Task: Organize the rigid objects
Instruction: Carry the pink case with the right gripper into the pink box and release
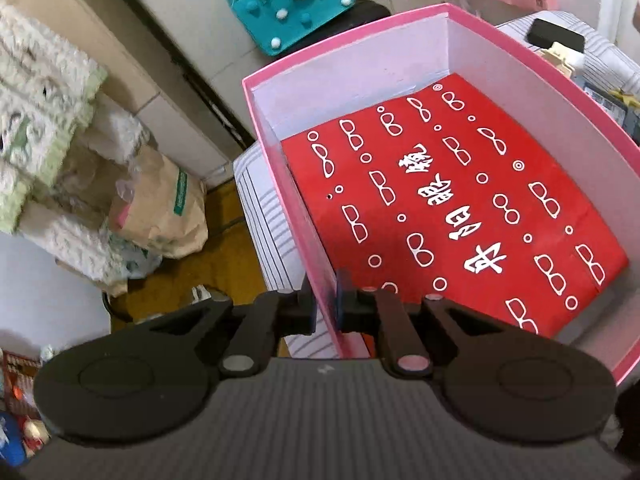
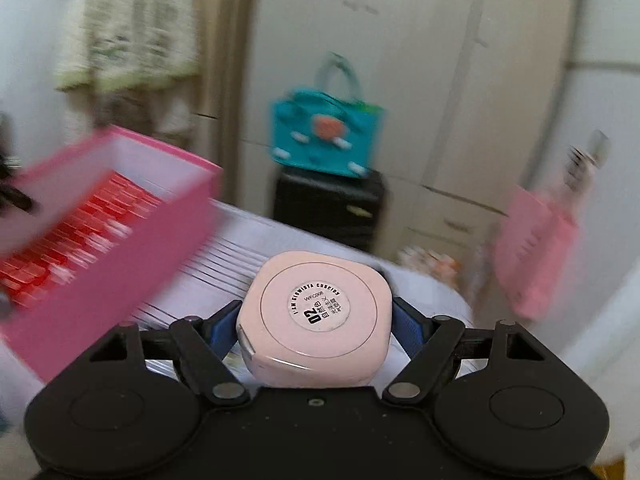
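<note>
A pink open box (image 1: 400, 28) with white inner walls fills the left wrist view; a red printed sheet (image 1: 460, 200) lies on its floor. My left gripper (image 1: 326, 308) is shut on the box's near left wall. In the right wrist view my right gripper (image 2: 316, 320) is shut on a pale pink rounded compact case (image 2: 316, 316) with a round label on top, held above the striped cloth. The pink box (image 2: 132, 256) is to its left, blurred.
A striped cloth surface (image 2: 240, 256) lies under the box. A teal handbag (image 2: 326, 132) sits on a black case (image 2: 328, 208) behind. Paper bags (image 1: 160, 208) and bundles lie on the floor at left. Small items (image 1: 560, 44) sit beyond the box's far right.
</note>
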Motion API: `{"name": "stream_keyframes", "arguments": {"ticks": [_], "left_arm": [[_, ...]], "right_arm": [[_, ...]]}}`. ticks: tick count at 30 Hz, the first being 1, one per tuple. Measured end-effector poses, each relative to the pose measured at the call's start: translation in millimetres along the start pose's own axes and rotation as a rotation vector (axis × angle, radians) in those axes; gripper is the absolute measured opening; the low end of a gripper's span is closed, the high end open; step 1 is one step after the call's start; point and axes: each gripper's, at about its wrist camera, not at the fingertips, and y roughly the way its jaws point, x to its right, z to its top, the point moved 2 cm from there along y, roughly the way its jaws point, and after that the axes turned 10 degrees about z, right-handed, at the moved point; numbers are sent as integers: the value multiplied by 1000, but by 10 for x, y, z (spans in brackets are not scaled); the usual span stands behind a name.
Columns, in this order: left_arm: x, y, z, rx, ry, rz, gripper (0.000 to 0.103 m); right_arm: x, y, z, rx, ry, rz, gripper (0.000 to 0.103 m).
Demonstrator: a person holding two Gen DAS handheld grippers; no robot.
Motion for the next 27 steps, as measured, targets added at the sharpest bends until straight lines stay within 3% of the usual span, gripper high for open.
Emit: {"name": "stream_keyframes", "arguments": {"ticks": [6, 8, 12, 20, 27], "left_arm": [[-37, 14, -45, -47, -34, -70, 9], [-21, -4, -53, -46, -16, -67, 10], [-50, 7, -49, -44, -19, -82, 10], [-179, 58, -124, -20, -122, -134, 10], [-203, 46, -125, -43, -165, -150, 10]], "right_arm": [[-704, 118, 575, -44, -133, 234, 82], [-930, 260, 744, -93, -149, 319, 82], [-1349, 722, 1069, -235, -196, 407, 82], [-1608, 1671, 1408, -345, -134, 436, 82], [-1744, 2215, 1430, -348, -108, 430, 82]]}}
